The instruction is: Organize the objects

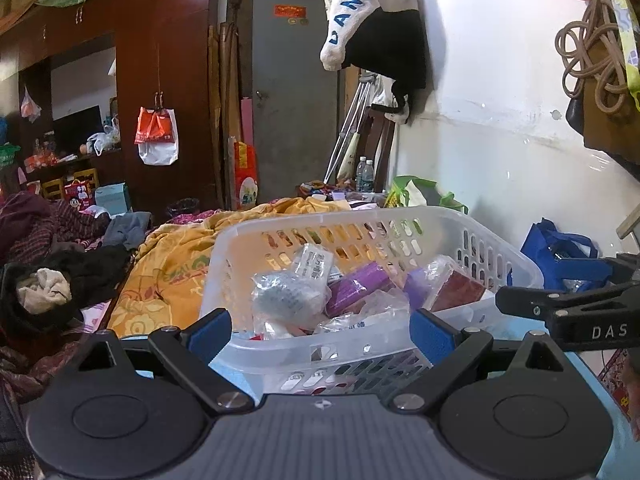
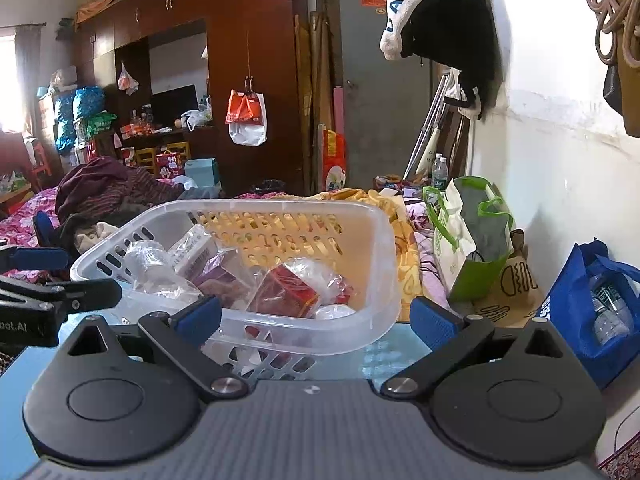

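Left wrist view: your left claw point(image 1: 320, 330) has its blue pads spread wide and holds nothing; the white basket point(image 1: 280, 344) stands just ahead of it, its near rim between the pads.
Right wrist view: your right claw point(image 2: 318, 318) is likewise spread and empty; the basket point(image 2: 372, 264) sits ahead and slightly to its left, so only the left pad overlaps the near wall.
Contents: wrapped packets lie heaped inside, a clear pouch point(image 1: 288, 296), a purple box point(image 1: 356, 288) and a red box point(image 2: 292, 292) among them.
Step in hand: both claws hover at the basket with nothing gripped. This fits either a pause before you reach in or lift the basket, or a finished sort with everything already gathered; the views do not settle which.
Next move: whichever it is, keep the pads wide near the rim, since the thin plastic wall may flex and the slick wrappers may slip.
Surface: pale blue point(image 2: 384, 360), glossy, carrying the basket.
Room: a cluttered bedroom; beyond the claws a yellow quilt point(image 1: 172, 272), a dark wardrobe point(image 1: 168, 60), a grey door point(image 1: 296, 100); to the right a blue bag point(image 2: 576, 312) by the white wall.
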`<state>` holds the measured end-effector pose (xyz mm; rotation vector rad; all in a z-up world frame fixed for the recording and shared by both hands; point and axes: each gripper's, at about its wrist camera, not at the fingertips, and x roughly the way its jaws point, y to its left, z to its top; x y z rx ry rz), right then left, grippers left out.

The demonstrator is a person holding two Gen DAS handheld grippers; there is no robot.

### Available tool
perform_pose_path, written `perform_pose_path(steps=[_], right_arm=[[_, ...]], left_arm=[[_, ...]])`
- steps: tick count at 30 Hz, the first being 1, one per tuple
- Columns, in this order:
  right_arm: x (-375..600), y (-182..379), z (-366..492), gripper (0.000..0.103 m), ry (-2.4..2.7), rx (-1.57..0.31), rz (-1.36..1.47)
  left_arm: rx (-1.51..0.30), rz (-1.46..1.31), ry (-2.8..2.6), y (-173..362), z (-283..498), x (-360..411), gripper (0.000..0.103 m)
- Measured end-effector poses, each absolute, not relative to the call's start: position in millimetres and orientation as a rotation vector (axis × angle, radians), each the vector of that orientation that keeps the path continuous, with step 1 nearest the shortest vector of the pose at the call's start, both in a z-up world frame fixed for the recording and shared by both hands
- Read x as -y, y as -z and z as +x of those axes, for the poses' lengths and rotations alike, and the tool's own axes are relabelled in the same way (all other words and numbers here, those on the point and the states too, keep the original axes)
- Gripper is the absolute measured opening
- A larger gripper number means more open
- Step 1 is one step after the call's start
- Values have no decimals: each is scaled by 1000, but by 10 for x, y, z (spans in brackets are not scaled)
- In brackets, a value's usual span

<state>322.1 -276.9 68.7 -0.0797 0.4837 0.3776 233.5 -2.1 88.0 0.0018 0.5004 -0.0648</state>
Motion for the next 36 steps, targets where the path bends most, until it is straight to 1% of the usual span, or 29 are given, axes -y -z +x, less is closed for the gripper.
perform_pose_path(steps=[36], right_arm=[[2755,-668,3225,103,-383,-471,-104]], left_arm=[[-503,7,56,-852,2341,43,97]])
